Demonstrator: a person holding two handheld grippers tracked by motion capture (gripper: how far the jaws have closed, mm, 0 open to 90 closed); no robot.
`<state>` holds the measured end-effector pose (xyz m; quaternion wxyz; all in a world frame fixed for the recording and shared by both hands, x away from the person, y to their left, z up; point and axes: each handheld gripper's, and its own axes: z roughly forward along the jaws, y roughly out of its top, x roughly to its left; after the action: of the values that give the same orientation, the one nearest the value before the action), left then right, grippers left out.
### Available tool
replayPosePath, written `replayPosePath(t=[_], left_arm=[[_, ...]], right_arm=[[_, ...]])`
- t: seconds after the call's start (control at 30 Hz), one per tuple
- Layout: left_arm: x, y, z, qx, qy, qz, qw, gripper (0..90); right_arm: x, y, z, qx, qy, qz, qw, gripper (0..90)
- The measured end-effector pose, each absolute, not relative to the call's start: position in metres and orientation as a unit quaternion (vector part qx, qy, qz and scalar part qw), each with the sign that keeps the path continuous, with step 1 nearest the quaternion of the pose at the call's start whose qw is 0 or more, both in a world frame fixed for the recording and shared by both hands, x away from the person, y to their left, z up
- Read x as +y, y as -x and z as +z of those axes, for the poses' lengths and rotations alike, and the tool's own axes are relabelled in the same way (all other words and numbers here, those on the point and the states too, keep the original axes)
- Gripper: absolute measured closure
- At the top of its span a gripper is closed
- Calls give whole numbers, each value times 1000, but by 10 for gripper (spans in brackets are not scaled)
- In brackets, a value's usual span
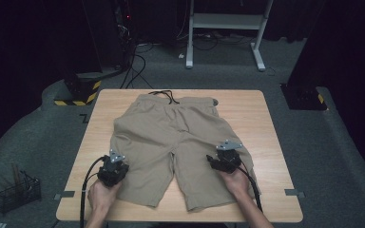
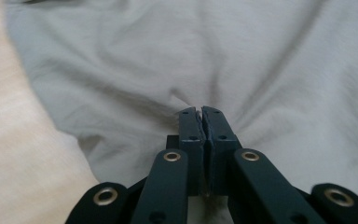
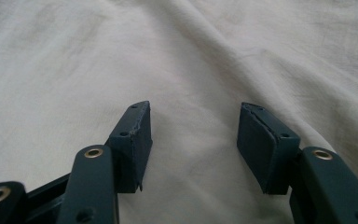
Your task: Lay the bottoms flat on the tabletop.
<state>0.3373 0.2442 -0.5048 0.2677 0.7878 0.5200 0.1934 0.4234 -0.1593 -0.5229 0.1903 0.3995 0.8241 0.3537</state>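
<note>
A pair of khaki shorts (image 1: 178,142) is lying flat on the wooden bench (image 1: 261,114), waistband and dark drawstring (image 1: 164,95) toward the far edge, the two legs pointing to the near edge. The person is working at the near half of the garment with a tool in each hand, and the step in hand looks like taking hold of the leg fabric for a fold or a lift.

The left tool (image 2: 199,112) is sitting at the outer left side of the left leg, just inside the fabric's edge. Its jaws are clenched together, with a small pinch of cloth puckering at their tips, so it is grasping the shorts. In the left gripper view bare bench is showing to the left of the cloth.

The right tool (image 3: 193,140) is hovering over the right leg, near its outer right side. Its jaws are standing wide apart with smooth cloth lying between and beneath them, and the pads are not pressing on anything; it is released.

The next move probably calls for the right tool dipping to the fabric and closing on a fold of it, matching the left grip, before both hands are moving together. A one-sided pull would likely be dragging the shorts askew.
</note>
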Motion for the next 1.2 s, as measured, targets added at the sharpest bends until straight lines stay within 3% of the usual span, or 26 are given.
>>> replayPosePath(t=[0.1,0.13,0.2,0.3,0.4,0.5,0.53,0.6,0.63,0.7,0.8,1.0,1.1,1.2], left_arm=[[240,-330,-502,511,-792,194,273,842],[240,-330,-501,515,-786,201,276,780],[243,-335,-496,533,-763,230,284,571],[249,-353,-494,555,-742,231,297,447],[248,-373,-500,562,-748,228,270,449],[248,-382,-507,565,-756,214,254,522],[250,-382,-509,560,-758,203,267,635],[250,-382,-508,557,-761,203,265,666],[250,-379,-507,551,-767,199,261,784],[249,-376,-506,548,-773,197,252,873],[246,-369,-504,538,-784,191,243,895],[234,-354,-502,517,-801,164,251,884],[226,-361,-503,512,-796,160,282,655],[214,-375,-501,508,-785,178,306,495]], right_arm=[[-159,-423,-523,824,-400,354,190,450],[-159,-423,-523,824,-400,354,190,450],[-159,-423,-523,824,-400,354,190,450],[-159,-423,-523,824,-400,353,190,449],[-159,-423,-523,824,-400,353,190,449],[-159,-423,-523,824,-401,353,190,448],[-159,-423,-523,824,-401,354,190,448],[-159,-423,-523,824,-400,353,190,448],[-159,-424,-523,824,-400,354,190,449],[-160,-423,-523,823,-402,354,189,455],[-161,-419,-522,819,-411,350,193,495],[-177,-405,-521,818,-418,345,193,506],[-180,-401,-518,829,-412,333,180,508],[-179,-405,-512,834,-403,332,179,516]])
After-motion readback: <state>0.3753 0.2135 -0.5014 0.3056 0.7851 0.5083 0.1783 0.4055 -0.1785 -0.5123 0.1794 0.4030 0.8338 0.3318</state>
